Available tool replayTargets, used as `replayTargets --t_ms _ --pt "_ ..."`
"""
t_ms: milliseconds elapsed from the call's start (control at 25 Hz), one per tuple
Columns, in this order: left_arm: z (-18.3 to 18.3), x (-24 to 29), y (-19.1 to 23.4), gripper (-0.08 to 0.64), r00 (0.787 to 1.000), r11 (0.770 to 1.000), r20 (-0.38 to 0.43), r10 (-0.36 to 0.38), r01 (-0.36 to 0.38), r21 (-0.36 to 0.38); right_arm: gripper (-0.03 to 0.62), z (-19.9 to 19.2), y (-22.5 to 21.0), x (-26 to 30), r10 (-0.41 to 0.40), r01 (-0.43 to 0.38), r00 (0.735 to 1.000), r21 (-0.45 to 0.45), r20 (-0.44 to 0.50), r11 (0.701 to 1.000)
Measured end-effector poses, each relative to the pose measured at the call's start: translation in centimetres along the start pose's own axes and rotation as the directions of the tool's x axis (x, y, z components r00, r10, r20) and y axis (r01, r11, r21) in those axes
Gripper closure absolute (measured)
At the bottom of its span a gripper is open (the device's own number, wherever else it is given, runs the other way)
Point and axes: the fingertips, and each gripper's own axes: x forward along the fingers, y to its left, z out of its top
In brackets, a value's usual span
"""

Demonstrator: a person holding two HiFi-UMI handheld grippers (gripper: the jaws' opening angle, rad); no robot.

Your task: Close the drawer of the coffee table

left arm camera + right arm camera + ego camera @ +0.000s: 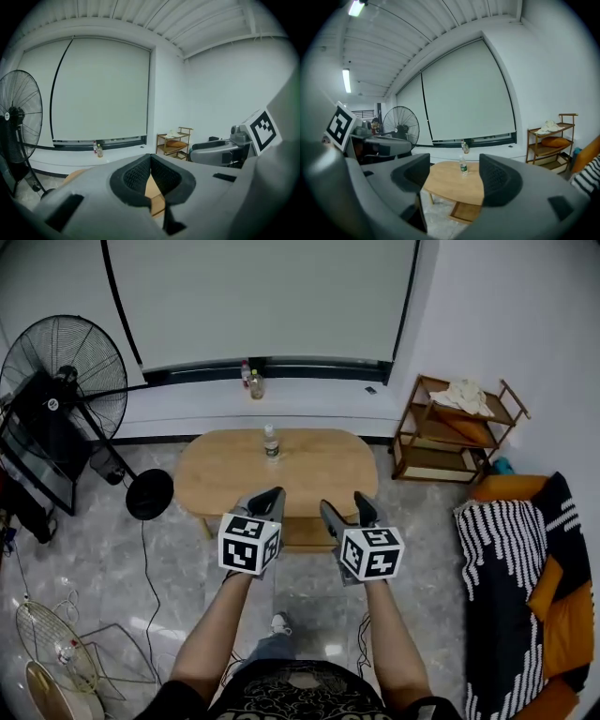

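Approach step: left gripper (268, 496) (jaws together) and right gripper (345, 505) (jaws apart, empty) stand short of the coffee table (309, 470). Next move — push the protruding drawer (302, 533) squarely inward.

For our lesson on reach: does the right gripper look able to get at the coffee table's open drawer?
Probably yes: the right gripper, jaws apart and empty, faces the drawer with only floor between; it is not there yet.

A living room is suggested by the low table (319, 474), a sofa (539, 634) (striped throw (506, 549) over it), a wooden rack (450, 437) and a fan (66, 371).
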Motion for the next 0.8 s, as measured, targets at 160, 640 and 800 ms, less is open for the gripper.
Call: replayTargets --t_ms 160,640,800 --pt "0.4 3.1 3.9 0.557 0.999 0.999 -0.012 -0.036 0.036 -0.013 0.276 0.7 -0.1 4.4 -0.036 0.036 0.999 0.006 -0.013 0.999" --pt "-1.7 8.8 8.6 0.557 0.993 0.994 -0.05 -0.108 0.106 -0.041 0.276 -1.4 -2.5 10.7 -0.116 0.12 0.992 0.072 -0.058 0.99" --pt "-3.0 9.8 8.6 0.557 0.992 0.993 -0.06 -0.111 0.108 -0.042 0.276 -2.7 -3.4 11.5 -0.108 0.113 0.992 0.079 -0.069 0.99"
